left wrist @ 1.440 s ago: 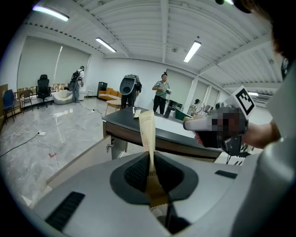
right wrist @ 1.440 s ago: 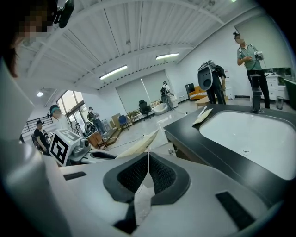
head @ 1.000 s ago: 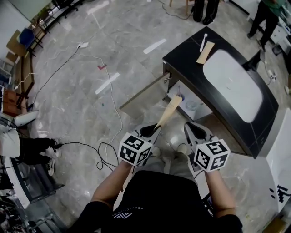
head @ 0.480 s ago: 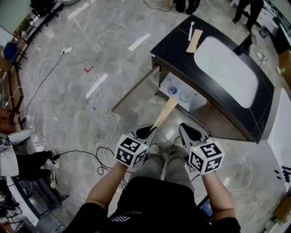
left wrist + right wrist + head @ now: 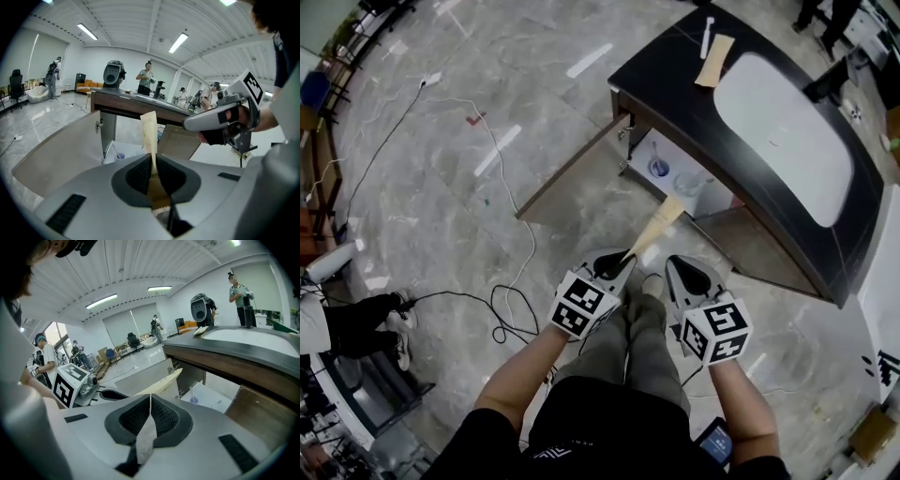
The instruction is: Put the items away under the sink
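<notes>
The long flat tan paper packet (image 5: pixel 661 223) (image 5: pixel 150 135) is sticking out of the left gripper (image 5: pixel 623 259) (image 5: pixel 152 161), whose jaws are clenching its lower end. The packet's free end is pointing towards the open wooden cabinet door (image 5: pixel 572 173) and the white shelf space under the black-topped sink unit (image 5: pixel 675 89). A small blue-rimmed cup (image 5: pixel 659 169) is standing inside that space. The right gripper (image 5: pixel 677 267) (image 5: pixel 150 401) is hanging just beside the left, its jaws pressing together on nothing. On the counter, beside the white oval basin (image 5: pixel 778 122), a second tan packet (image 5: pixel 715 61) is lying.
</notes>
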Tool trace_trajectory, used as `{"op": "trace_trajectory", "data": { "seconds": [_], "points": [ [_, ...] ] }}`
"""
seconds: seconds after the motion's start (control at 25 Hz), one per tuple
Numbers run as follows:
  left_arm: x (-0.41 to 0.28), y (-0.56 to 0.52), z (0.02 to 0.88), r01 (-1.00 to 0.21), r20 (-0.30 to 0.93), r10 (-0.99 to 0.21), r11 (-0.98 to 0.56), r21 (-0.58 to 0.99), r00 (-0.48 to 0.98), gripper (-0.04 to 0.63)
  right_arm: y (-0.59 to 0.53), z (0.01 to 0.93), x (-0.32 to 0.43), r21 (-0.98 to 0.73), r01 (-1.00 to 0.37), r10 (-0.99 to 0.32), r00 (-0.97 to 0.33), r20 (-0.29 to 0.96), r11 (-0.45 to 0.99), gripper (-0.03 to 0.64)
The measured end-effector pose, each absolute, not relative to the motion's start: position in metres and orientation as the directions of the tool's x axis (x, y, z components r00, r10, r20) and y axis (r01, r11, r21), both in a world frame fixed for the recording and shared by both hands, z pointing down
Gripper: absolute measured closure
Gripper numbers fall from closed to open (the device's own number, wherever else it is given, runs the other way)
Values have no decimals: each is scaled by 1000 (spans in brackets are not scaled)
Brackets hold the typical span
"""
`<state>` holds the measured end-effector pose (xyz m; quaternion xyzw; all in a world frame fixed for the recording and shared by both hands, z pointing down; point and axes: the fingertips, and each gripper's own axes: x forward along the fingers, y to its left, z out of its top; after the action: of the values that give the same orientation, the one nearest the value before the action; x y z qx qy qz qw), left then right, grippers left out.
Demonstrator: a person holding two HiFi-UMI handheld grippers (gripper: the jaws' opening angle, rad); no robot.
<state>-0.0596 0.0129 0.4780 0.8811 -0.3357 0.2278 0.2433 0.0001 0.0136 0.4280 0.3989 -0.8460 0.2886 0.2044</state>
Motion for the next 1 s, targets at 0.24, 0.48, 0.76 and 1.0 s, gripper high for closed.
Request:
{"op": "trace_trajectory", "data": {
  "seconds": [0.24, 0.48, 0.76, 1.0],
  "points": [
    [-64, 16, 520, -716, 579, -463, -607, 345, 671, 563, 13, 468, -14, -344, -774, -518, -618, 591, 531, 580],
    [-76, 5, 565, -753, 587, -496, -559, 347, 639, 563, -1, 515, -25, -338, -769, -509, -621, 596, 542, 580],
    [-74, -7, 608, -760, 593, -497, -545, 355, 634, 563, -14, 561, -26, -343, -778, -511, -612, 604, 526, 580],
    [-63, -12, 634, -760, 589, -503, -548, 349, 632, 563, -17, 592, -16, -330, -784, -507, -601, 619, 526, 580]
  ]
}}
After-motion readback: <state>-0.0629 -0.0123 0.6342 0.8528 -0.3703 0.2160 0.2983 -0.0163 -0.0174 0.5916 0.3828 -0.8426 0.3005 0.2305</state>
